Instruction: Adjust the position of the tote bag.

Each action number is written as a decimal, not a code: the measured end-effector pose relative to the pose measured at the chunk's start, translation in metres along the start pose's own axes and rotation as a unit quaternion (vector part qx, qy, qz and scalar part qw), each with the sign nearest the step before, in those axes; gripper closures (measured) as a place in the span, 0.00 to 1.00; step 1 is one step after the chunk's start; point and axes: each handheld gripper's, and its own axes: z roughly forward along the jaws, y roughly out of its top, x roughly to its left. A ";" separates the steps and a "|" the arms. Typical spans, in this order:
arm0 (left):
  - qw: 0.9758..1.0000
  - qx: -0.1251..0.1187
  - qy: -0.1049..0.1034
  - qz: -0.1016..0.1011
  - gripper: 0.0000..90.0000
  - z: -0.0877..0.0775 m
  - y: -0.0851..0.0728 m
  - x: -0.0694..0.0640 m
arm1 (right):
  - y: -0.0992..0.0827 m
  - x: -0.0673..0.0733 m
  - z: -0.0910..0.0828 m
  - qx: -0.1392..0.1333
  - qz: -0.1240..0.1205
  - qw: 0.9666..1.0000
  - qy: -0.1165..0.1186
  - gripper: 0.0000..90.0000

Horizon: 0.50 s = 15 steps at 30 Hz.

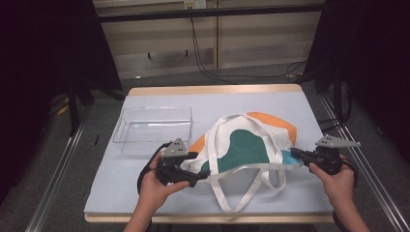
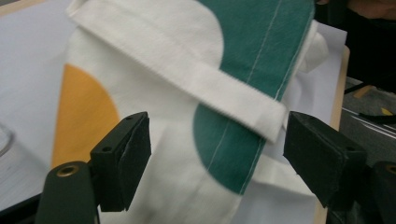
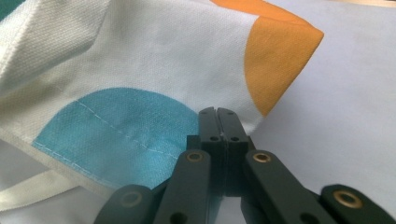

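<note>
A cloth bag (image 1: 241,145), white with green, orange and blue patches, lies on the pale counter (image 1: 145,193), a little right of its middle and toward the person's edge. Its two white straps (image 1: 241,191) loop out over the counter toward the near edge. A clear plastic tray (image 1: 152,128) stands to the left of the bag, just beside its orange corner and farther from the person.

The left claw (image 1: 202,178) sits at the bag's near left edge, held in the person's left hand (image 1: 154,186). In the left gripper view the left claw (image 2: 217,154) stands wide, its pads (image 2: 133,154) clear of the fabric on both sides. The bag (image 2: 187,93) fills the space ahead of and between the jaws, with a white strap (image 2: 205,84) running slantwise across the green patch. The pads press on nothing.

The right claw (image 1: 294,153) is at the bag's right edge, held in the right hand (image 1: 338,186). In the right gripper view the right claw (image 3: 218,126) is drawn tight together, its two jaws meeting at the hem of the bag (image 3: 140,70), between the blue patch and the orange one. The cloth edge runs into the closed jaws, so this claw pinches the bag there. The fabric rises from the counter (image 3: 350,116) at that corner and lies slack toward the left.

The two claws are well apart, with the bag stretched between them.
</note>
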 end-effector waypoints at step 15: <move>0.999 0.021 0.022 0.043 0.19 0.023 0.015 -0.008 | 0.004 0.003 0.005 -0.003 0.006 1.000 -0.003 1.00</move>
